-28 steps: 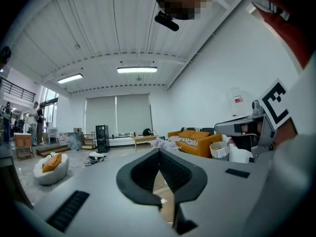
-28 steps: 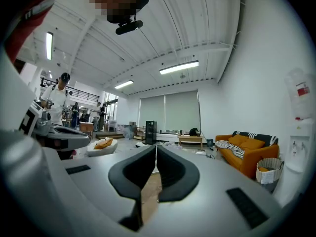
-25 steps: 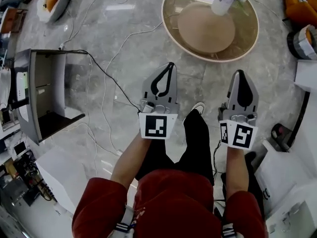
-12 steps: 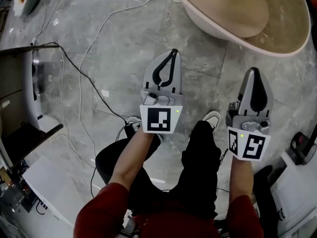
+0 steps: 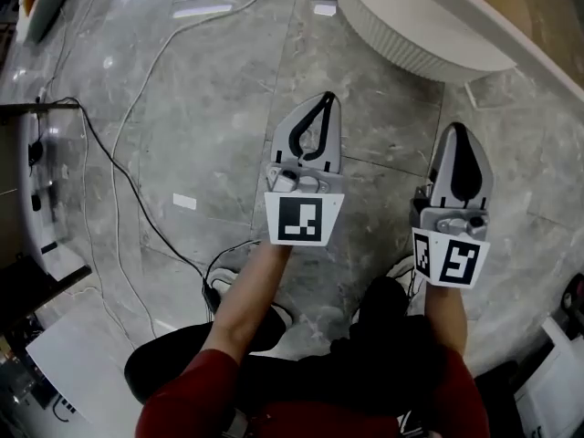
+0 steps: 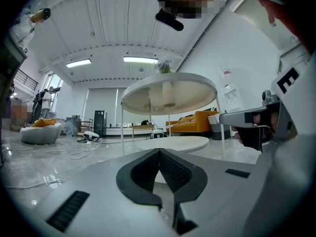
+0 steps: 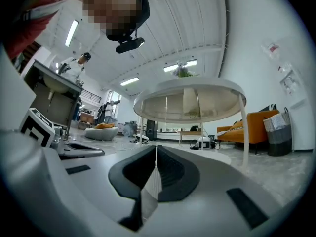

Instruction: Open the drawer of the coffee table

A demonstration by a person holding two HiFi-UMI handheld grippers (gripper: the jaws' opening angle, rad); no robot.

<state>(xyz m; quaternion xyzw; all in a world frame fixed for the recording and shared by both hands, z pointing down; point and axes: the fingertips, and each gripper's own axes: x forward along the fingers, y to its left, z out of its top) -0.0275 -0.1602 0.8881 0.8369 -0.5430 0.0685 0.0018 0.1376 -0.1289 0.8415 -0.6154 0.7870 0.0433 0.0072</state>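
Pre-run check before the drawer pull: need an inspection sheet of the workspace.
Surface: grey marble floor, glossy.
Job's things: coffee table ahead; drawer not made out.
Clutter: white box at lower left.
Grippers: left gripper and right gripper both shut, empty.
Cables: black cable and white cable loose across the floor.
Surroundings: cabinet at left; orange sofa beyond the table.
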